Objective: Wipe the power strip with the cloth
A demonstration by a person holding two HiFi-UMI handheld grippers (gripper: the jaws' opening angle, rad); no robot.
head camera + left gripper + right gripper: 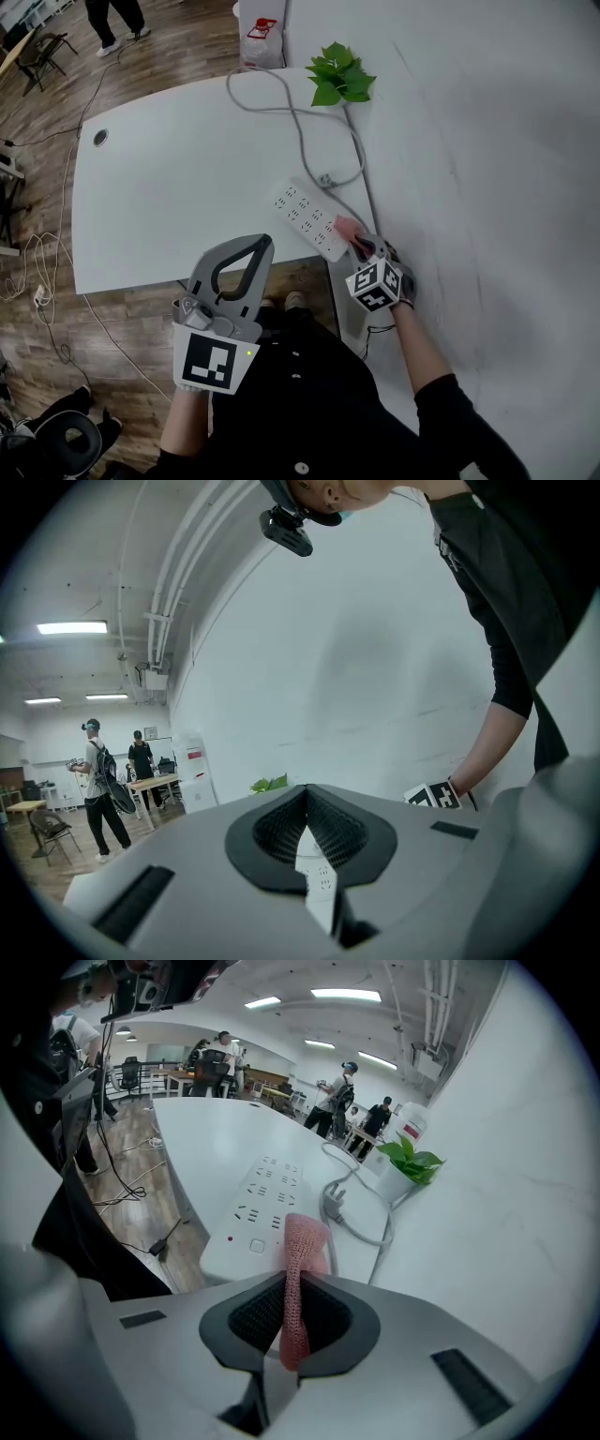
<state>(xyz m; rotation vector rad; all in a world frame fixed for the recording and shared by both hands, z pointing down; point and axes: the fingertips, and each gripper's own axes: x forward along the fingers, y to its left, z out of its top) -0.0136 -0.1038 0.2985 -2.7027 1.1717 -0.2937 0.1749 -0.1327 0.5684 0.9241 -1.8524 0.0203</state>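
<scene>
In the right gripper [362, 246], pink cloth [346, 227] over power strip [302, 211]

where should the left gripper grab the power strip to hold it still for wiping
Probably the strip's far end, pinched across its narrow width, coming down from above. It lies flat on the table with straight, parallel long sides, and the right gripper holds the cloth at the near end. The left gripper is shut, so open it first.
</scene>
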